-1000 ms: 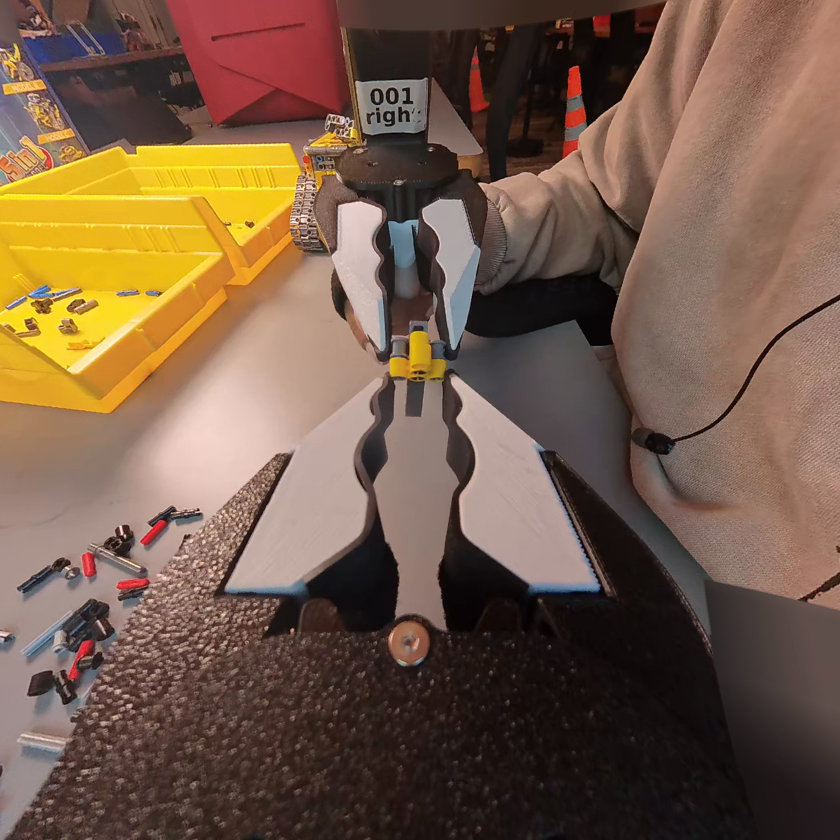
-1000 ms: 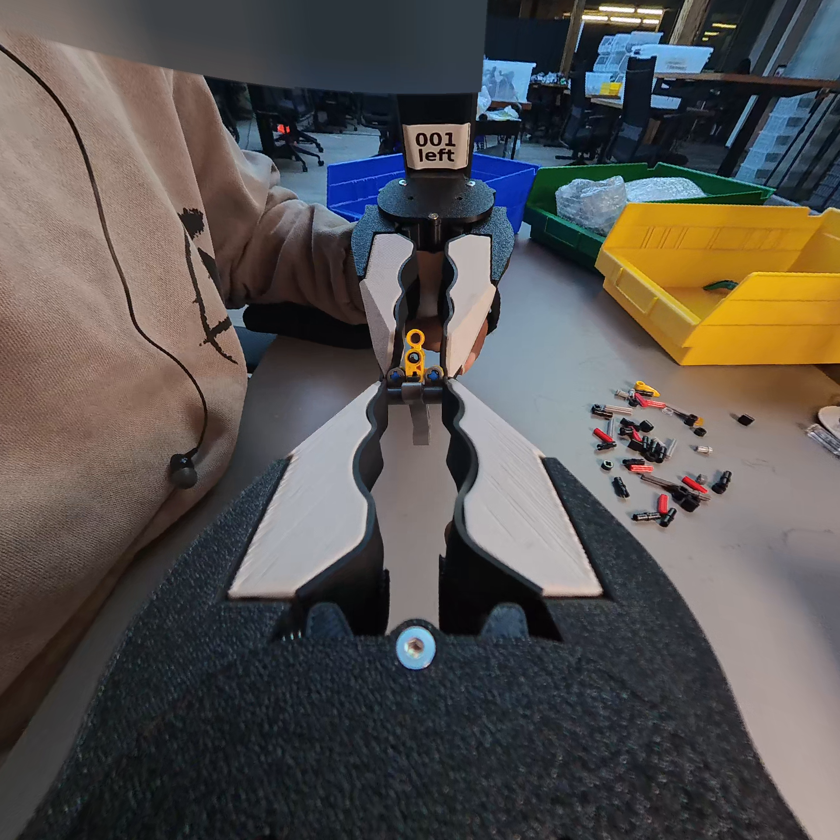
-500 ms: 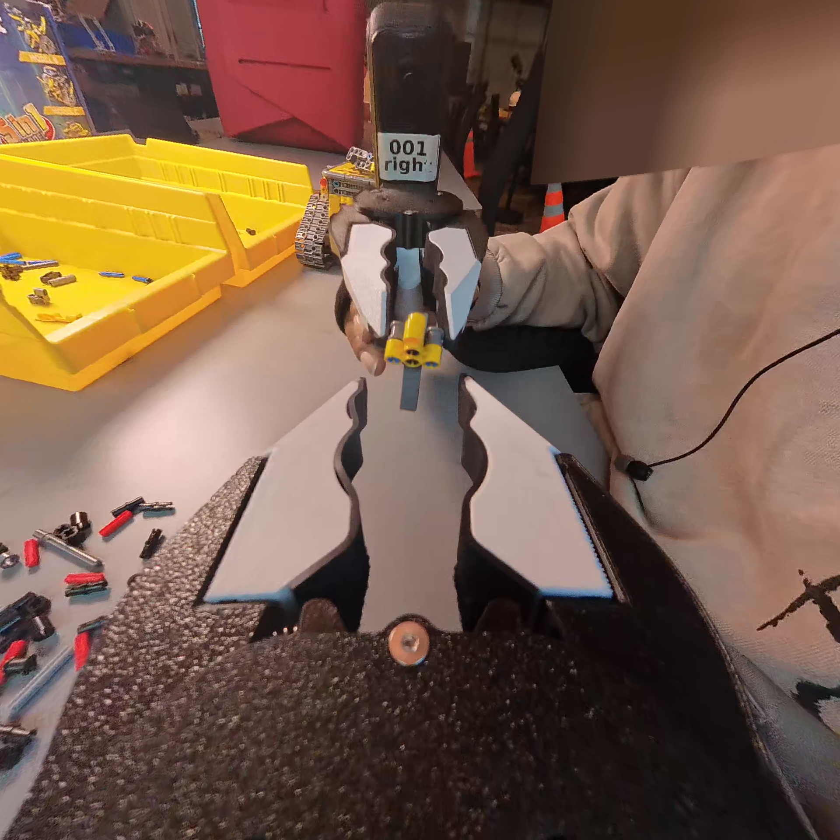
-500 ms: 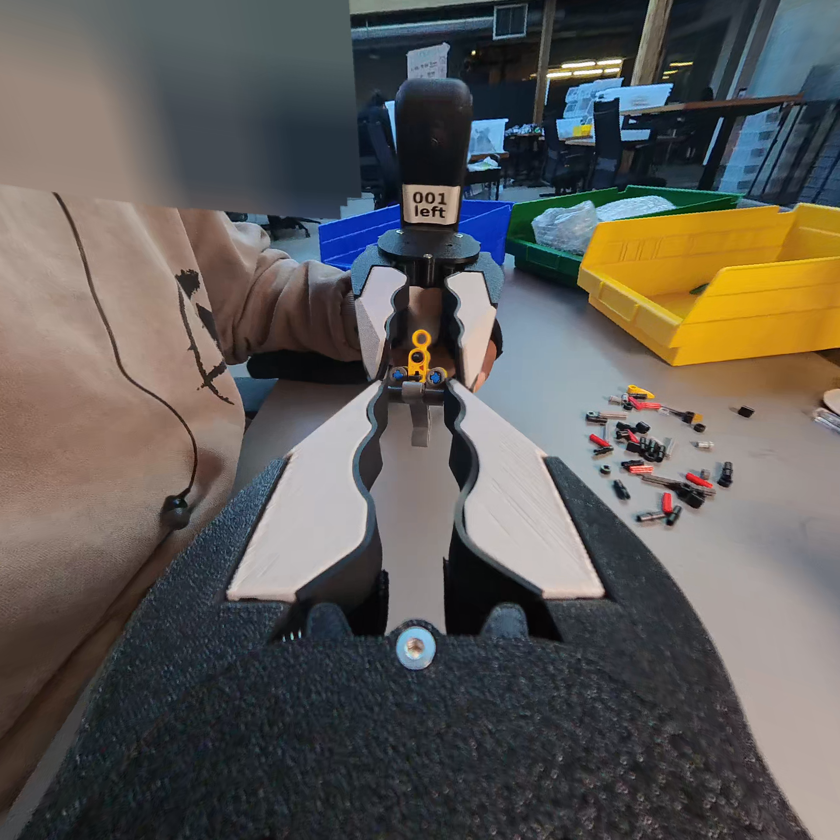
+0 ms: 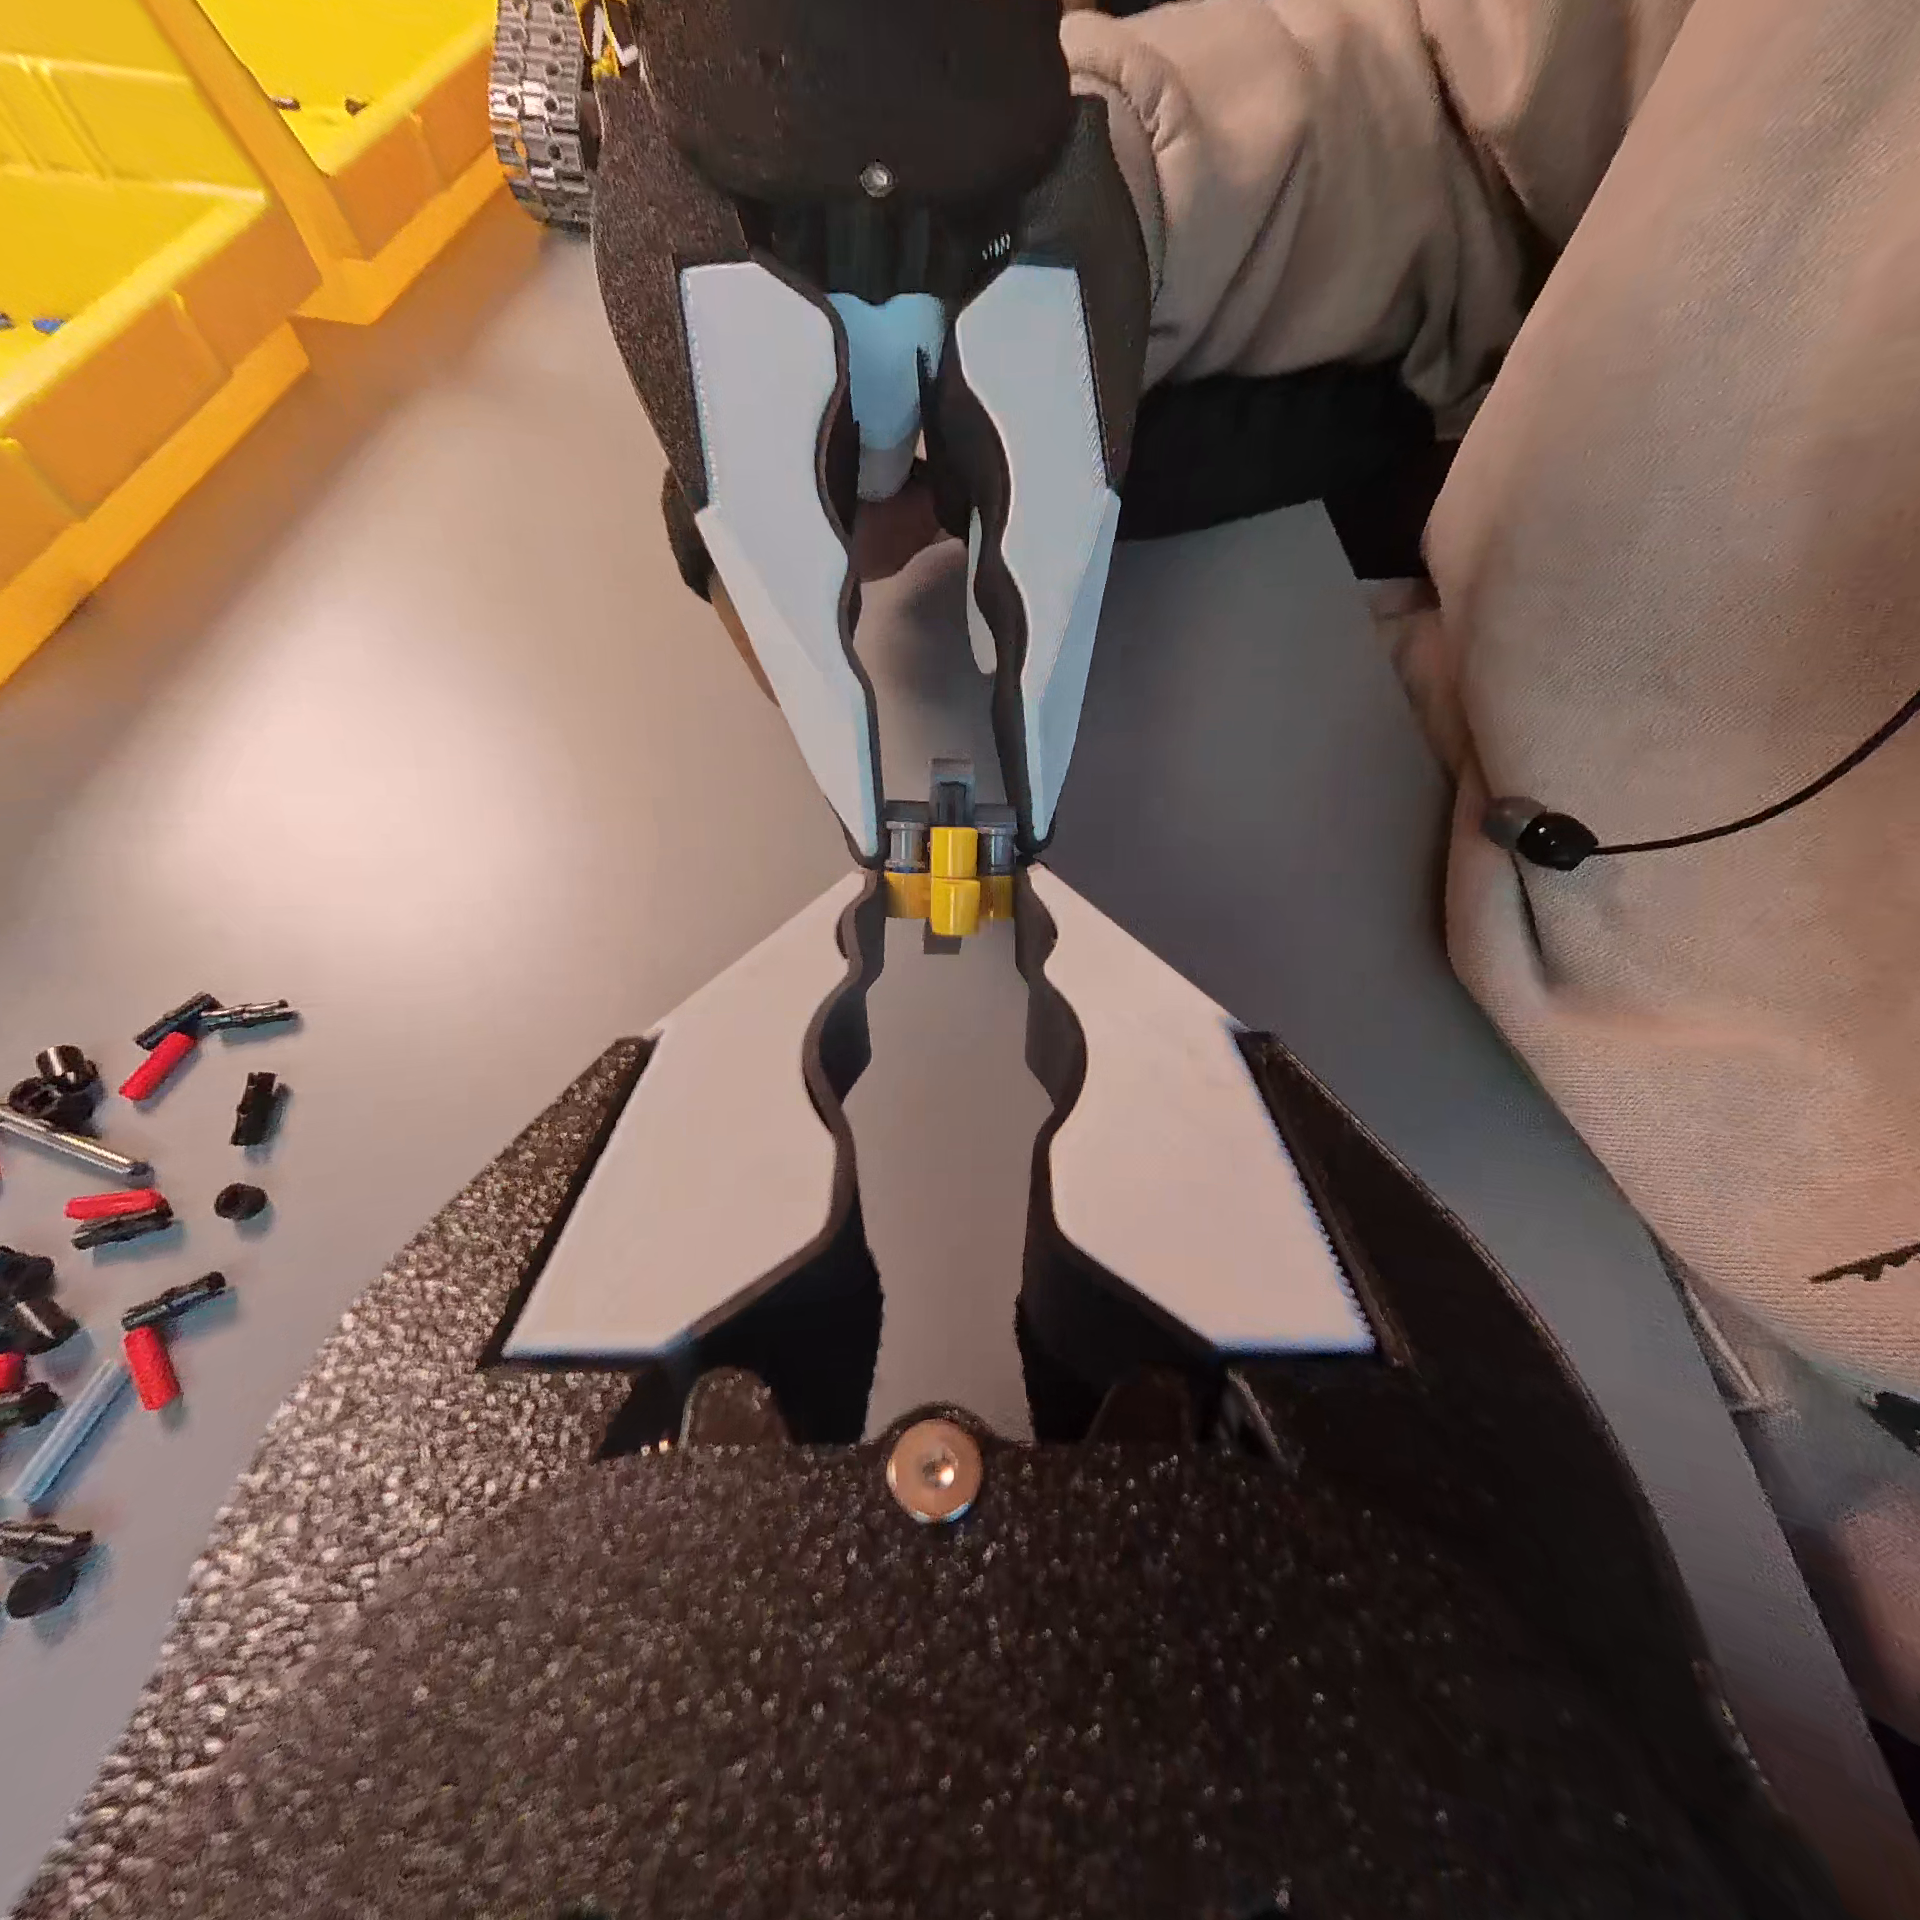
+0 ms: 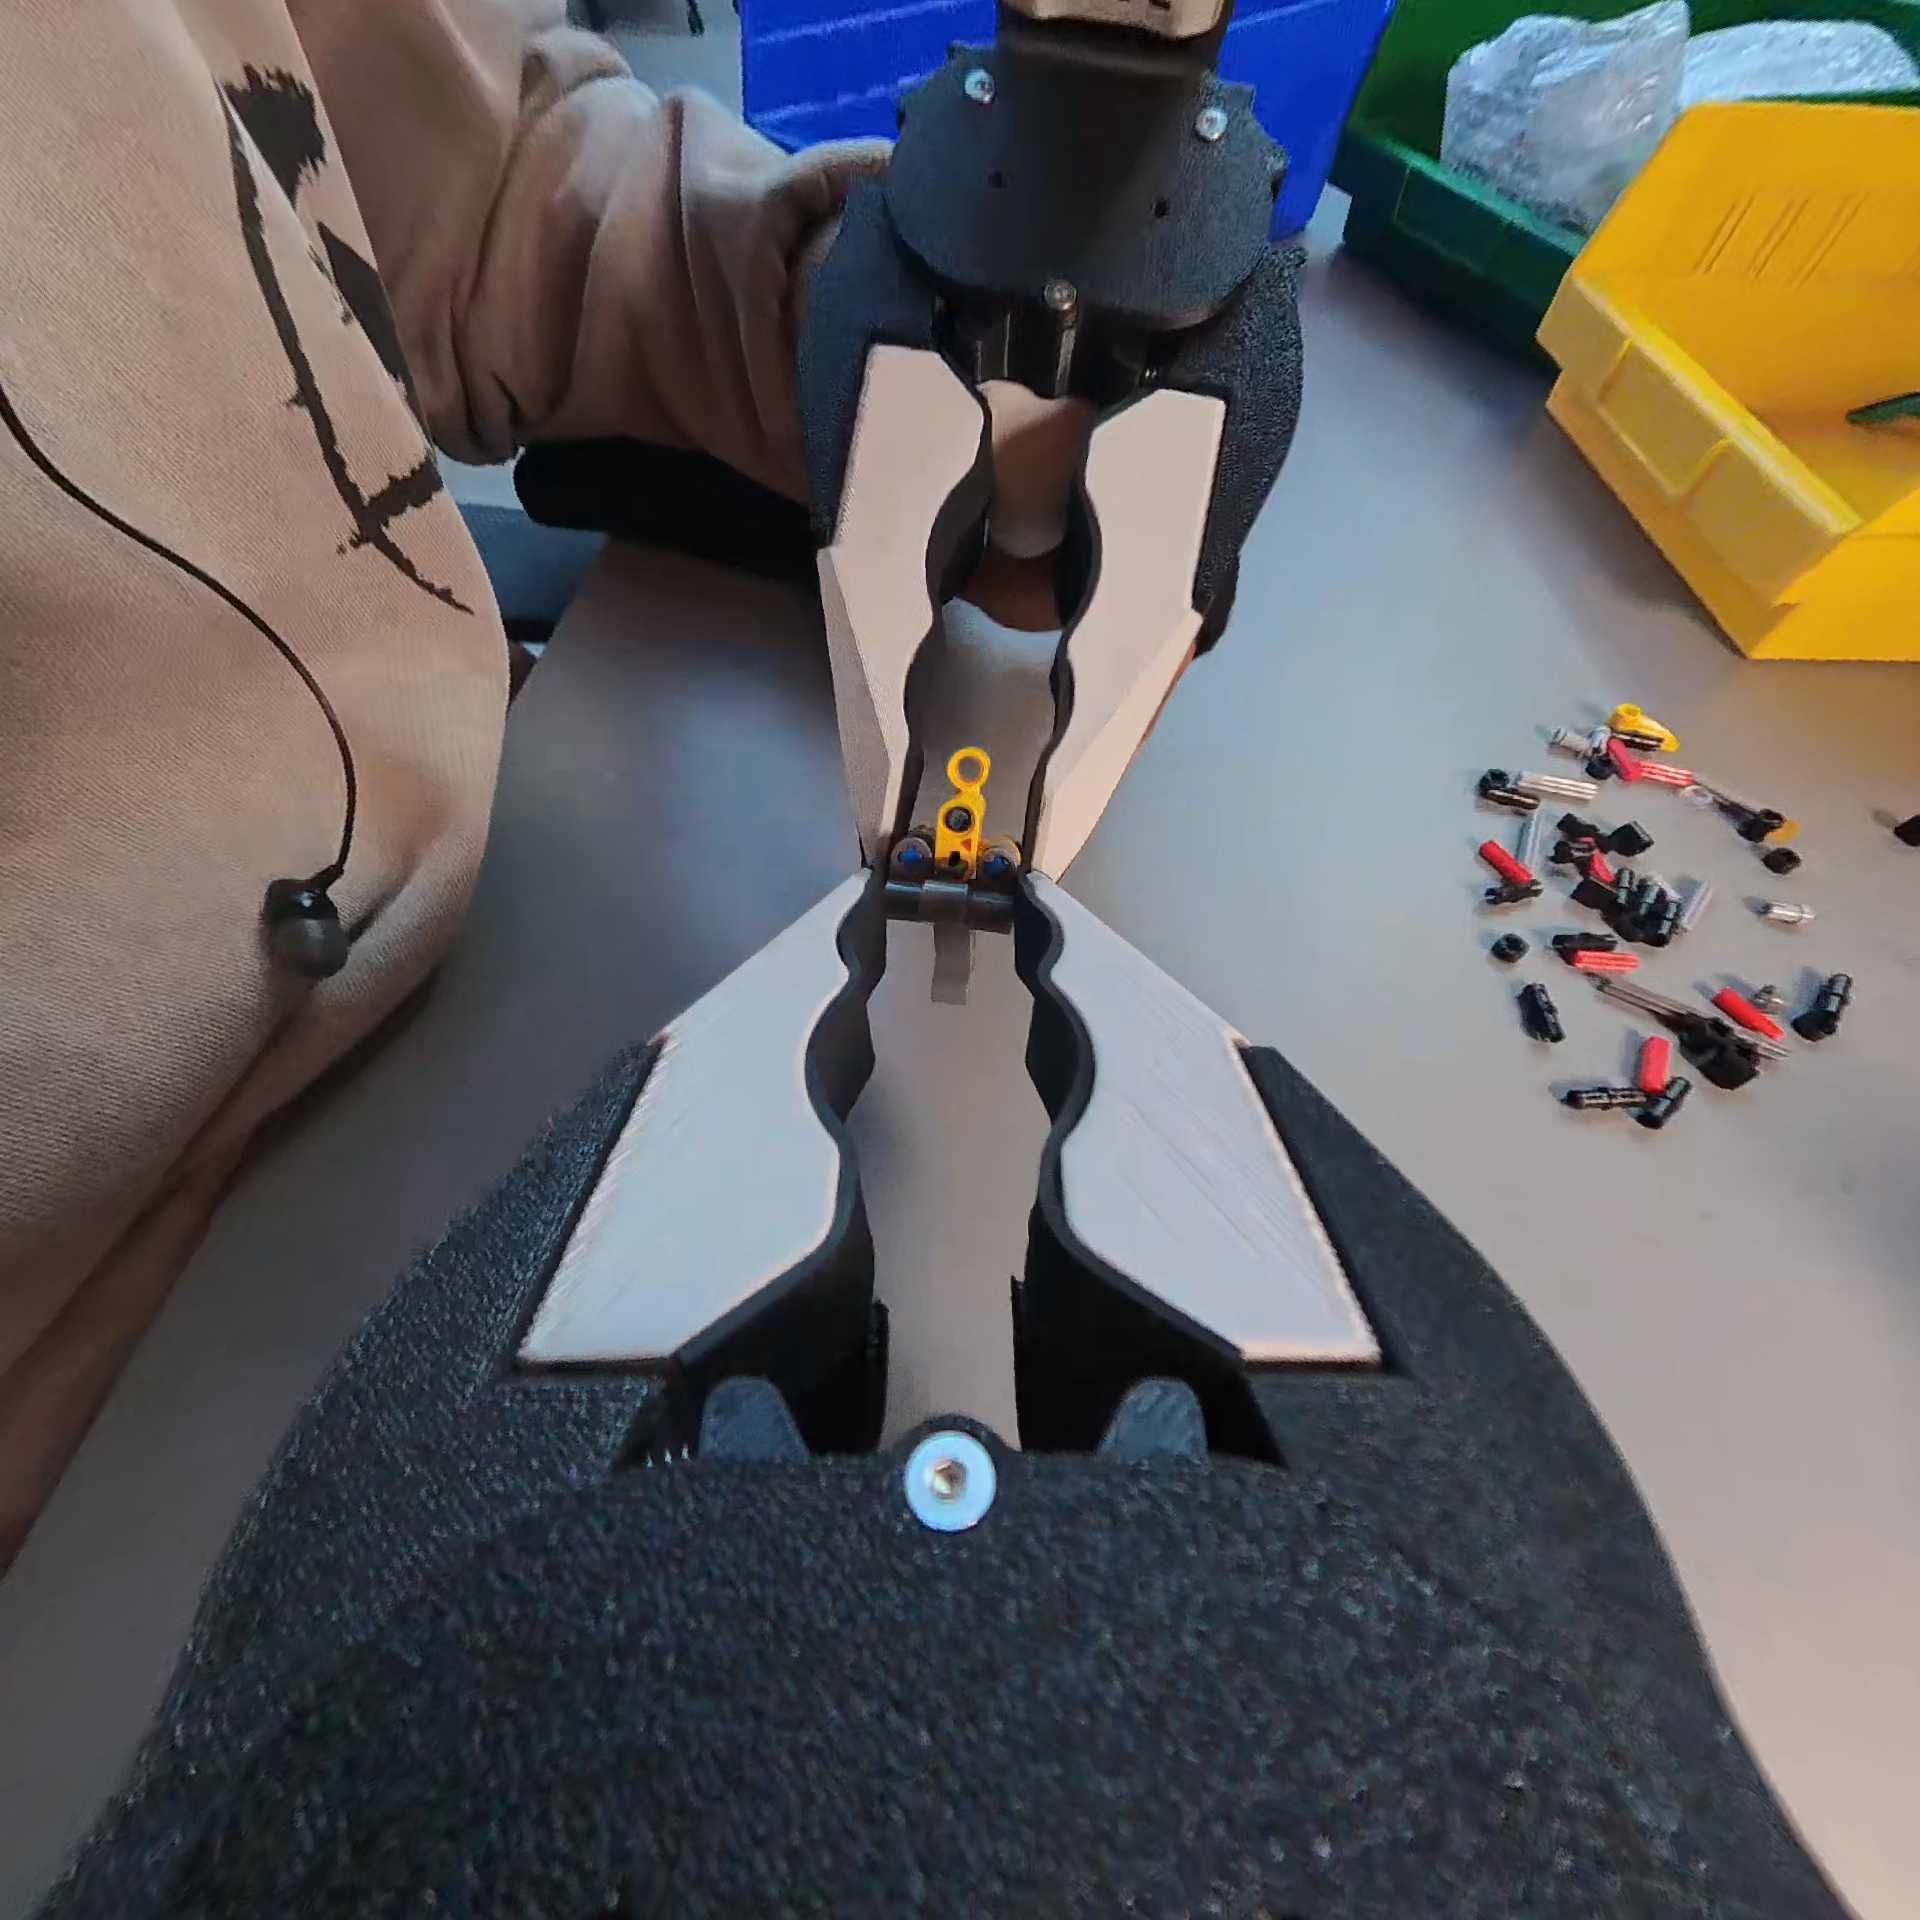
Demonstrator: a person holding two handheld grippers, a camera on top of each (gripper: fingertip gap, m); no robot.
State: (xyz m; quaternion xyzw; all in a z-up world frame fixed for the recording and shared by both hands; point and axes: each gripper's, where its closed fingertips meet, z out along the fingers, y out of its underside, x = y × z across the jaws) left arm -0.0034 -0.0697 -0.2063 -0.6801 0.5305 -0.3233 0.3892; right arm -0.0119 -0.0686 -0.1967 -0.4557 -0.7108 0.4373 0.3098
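Your two grippers met tip to tip over the grey bench [image 5: 436,748], and the small brick assembly [image 5: 948,871] sat pinched between them. Your left gripper [image 5: 948,902] had its fingers closed on the yellow end of the assembly; your right gripper [image 6: 948,902] had its fingers closed on the grey and black end [image 6: 951,906], with a grey stub pointing back toward that camera. A yellow piece with a ring [image 6: 964,805] stood up from the assembly, between the left gripper's fingers. Loose red, black and grey pins [image 6: 1652,914] lay scattered on the bench, well apart from the assembly. Beyond those pins stood a yellow bin [image 6: 1714,447], with a green bin [image 6: 1444,208] behind it.
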